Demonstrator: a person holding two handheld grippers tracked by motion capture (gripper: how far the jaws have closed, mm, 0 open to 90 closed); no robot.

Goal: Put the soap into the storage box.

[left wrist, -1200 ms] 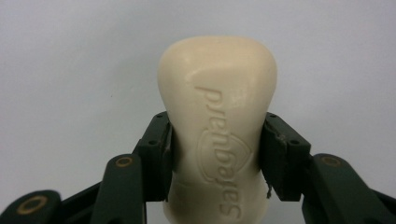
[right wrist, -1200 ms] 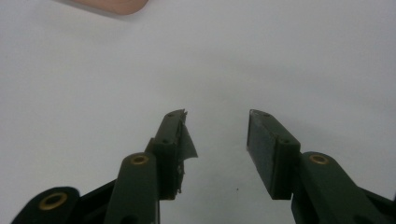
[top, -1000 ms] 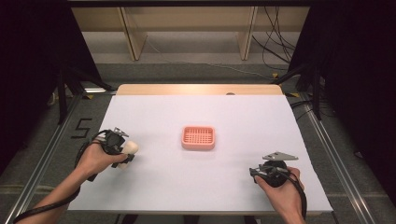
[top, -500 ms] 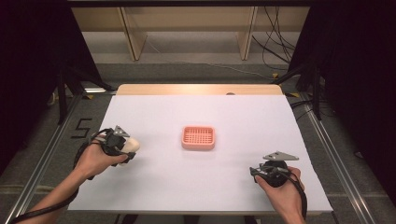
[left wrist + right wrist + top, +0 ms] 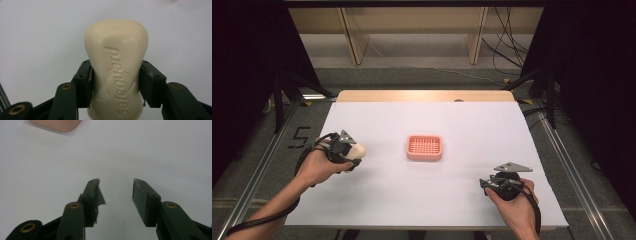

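A cream bar of soap (image 5: 116,40) with embossed lettering is clamped between the two pads of my left gripper (image 5: 116,63). In the high view that left gripper (image 5: 353,152) hovers over the left side of the white table, with the soap (image 5: 358,149) pointing toward the centre. A pink slotted soap dish (image 5: 424,148) sits in the middle of the table, a hand's width right of the soap. My right gripper (image 5: 485,183) rests near the front right, open with nothing between its jaws (image 5: 116,181). A corner of the dish (image 5: 56,123) shows at the top left of the right gripper view.
The white table top (image 5: 437,205) has a wooden strip (image 5: 427,95) along its far edge. Metal rails run along both sides, and the floor lies beyond them. Shelving legs and cables stand behind the table.
My left gripper with the soap has edged slightly right, toward the dish. The right gripper has stayed where it was.
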